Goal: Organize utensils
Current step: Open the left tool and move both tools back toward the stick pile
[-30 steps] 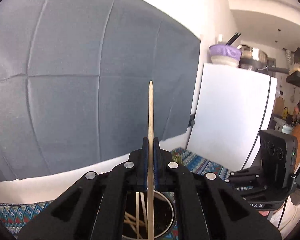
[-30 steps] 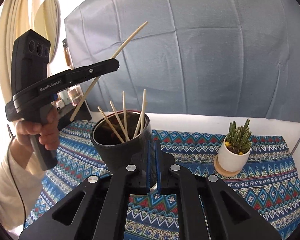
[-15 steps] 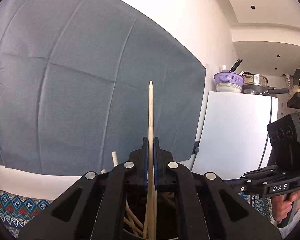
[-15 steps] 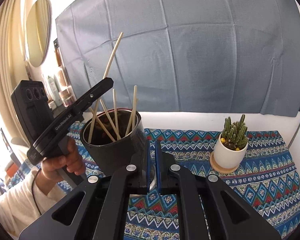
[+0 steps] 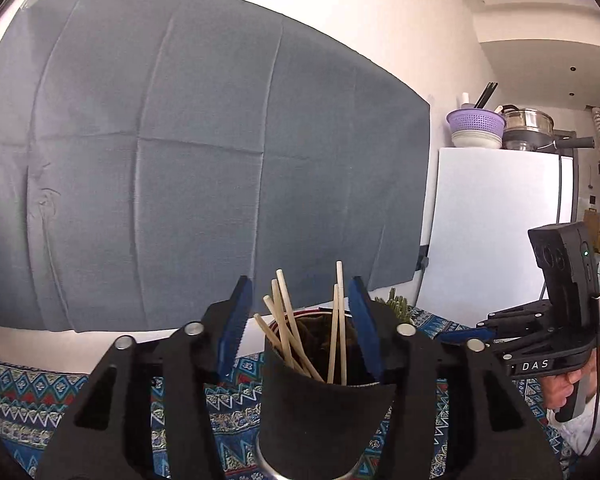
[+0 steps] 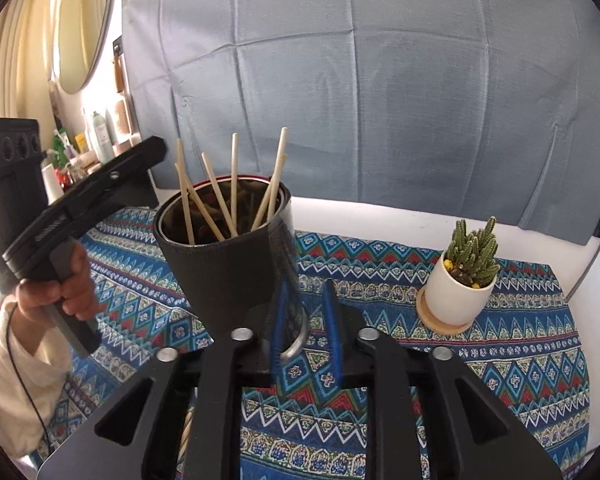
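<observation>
A black-sleeved metal cup (image 6: pixel 228 264) stands on the patterned tablecloth (image 6: pixel 512 364) with several pale wooden chopsticks (image 6: pixel 234 184) leaning in it. My right gripper (image 6: pixel 306 334) is low at the cup's near side. Its jaws are opening, and the cup's metal loop sits between the blue pads (image 6: pixel 333 332) with a gap on the right. Left of the cup is my left gripper (image 6: pixel 152 152), seen side-on in a hand (image 6: pixel 56 292). In the left wrist view my left gripper (image 5: pixel 300 320) is opening wide with the chopsticks (image 5: pixel 286 320) and cup (image 5: pixel 324 408) between its pads, untouched.
A small cactus in a white pot (image 6: pixel 460 292) stands on a wooden coaster at the right of the table. A grey cloth (image 6: pixel 380 100) hangs on the wall behind. A white fridge (image 5: pixel 492 232) is at the far right, and a shelf of bottles (image 6: pixel 96 136) at the left.
The left gripper came down over the cup and let go of its chopstick, which now stands among the others. Both grippers' jaws went from shut to parted.
</observation>
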`<action>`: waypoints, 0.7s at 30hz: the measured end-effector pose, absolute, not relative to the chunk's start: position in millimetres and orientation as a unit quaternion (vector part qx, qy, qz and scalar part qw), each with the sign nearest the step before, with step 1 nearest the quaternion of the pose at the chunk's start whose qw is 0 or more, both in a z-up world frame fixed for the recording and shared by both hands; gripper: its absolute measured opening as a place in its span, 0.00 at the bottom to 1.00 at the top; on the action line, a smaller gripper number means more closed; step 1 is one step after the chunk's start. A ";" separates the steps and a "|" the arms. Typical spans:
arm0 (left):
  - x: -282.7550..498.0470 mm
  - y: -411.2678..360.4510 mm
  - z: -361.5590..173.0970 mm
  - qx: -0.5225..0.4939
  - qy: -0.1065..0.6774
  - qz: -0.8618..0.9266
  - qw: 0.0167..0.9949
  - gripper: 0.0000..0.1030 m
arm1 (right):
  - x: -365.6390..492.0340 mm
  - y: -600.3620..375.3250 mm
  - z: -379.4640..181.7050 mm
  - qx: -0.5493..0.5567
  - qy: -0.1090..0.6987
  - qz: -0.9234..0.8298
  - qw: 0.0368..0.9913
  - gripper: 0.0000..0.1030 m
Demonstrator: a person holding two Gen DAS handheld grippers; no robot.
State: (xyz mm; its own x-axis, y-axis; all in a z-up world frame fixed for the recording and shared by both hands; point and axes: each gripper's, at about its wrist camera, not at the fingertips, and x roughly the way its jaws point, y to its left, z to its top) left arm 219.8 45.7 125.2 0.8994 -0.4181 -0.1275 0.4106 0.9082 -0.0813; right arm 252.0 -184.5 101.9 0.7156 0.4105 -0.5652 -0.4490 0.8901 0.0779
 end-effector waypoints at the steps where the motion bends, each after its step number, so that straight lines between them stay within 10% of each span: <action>1: 215.3 47.4 127.5 -0.022 0.076 -0.202 0.976 0.67 | 251.5 -186.7 101.9 -0.032 0.297 0.224 0.928 0.43; 10: 185.8 65.4 133.9 -0.018 0.176 -0.113 0.978 0.94 | 237.5 -194.1 96.0 -0.053 0.299 0.212 0.929 0.82; 21: 170.1 65.4 91.7 0.001 0.329 -0.061 0.942 0.94 | 211.4 -171.8 73.3 -0.120 0.334 0.214 0.910 0.86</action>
